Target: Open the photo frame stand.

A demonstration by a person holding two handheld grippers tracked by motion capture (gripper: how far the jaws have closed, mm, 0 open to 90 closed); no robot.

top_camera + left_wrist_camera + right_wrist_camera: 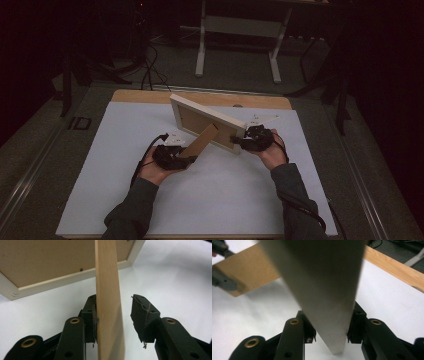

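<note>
A white-edged picture frame (200, 116) stands upright on the white sheet, its brown back (50, 260) towards me. Its tan easel strut (202, 141) slants down from the back to the left. My left gripper (186, 159) is at the strut's lower end. In the left gripper view the strut (108, 302) runs between the jaws; the left pad (92, 315) touches it and the right pad (141, 315) stands apart, so this gripper (113, 300) is open. My right gripper (240, 141) is shut on the frame's right edge (324, 290), with a pad on each side (329, 315).
The white sheet (215, 200) covers a wooden table whose bare edge (150, 96) shows at the back. Beyond it a white desk frame (237, 30) and dark cables (150, 65) stand on the floor. A cable trails from each gripper along the forearms.
</note>
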